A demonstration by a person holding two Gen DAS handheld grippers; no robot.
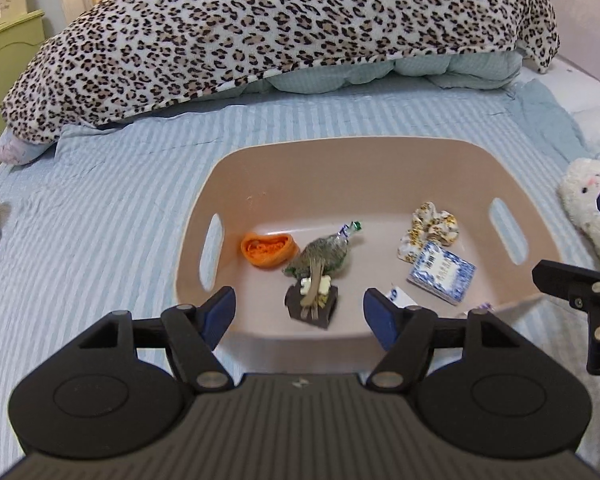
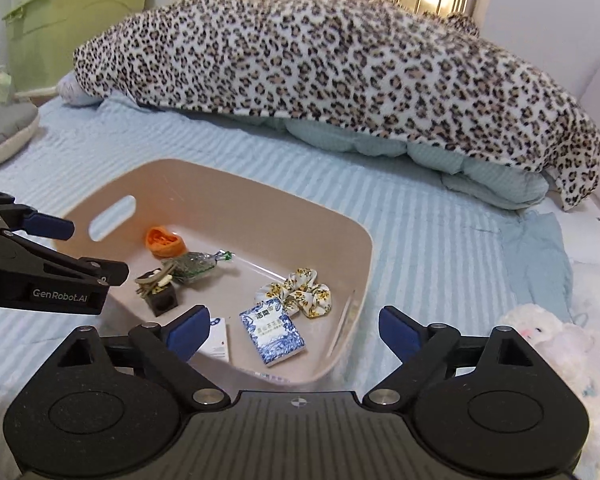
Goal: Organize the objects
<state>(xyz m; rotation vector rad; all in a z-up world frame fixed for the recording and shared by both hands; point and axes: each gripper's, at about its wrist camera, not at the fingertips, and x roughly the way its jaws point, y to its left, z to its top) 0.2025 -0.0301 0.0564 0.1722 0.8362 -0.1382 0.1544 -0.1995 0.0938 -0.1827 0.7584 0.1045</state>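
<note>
A beige basket (image 1: pixel 340 152) (image 2: pixel 204 184) sits on the striped bed. Inside lie an orange item (image 1: pixel 266 249) (image 2: pixel 165 241), a green packet (image 1: pixel 320 258) (image 2: pixel 194 266), a dark block with a tree figure (image 1: pixel 313 300) (image 2: pixel 158 290), a floral scrunchie (image 1: pixel 430 230) (image 2: pixel 300 292), a blue-white box (image 1: pixel 442 266) (image 2: pixel 272 330) and a white card (image 2: pixel 217 338). My left gripper (image 1: pixel 300 312) is open and empty above the basket's near rim. My right gripper (image 2: pixel 290 334) is open and empty over the basket's near right corner. A white plush toy (image 1: pixel 588 204) (image 2: pixel 548 340) lies right of the basket.
A leopard-print blanket (image 1: pixel 280 28) (image 2: pixel 340 68) covers pale green bedding at the back. A grey cushion (image 2: pixel 4 128) lies at the left edge. A green storage box (image 2: pixel 72 20) stands behind the bed. My left gripper (image 2: pixel 48 228) shows at the left of the right wrist view.
</note>
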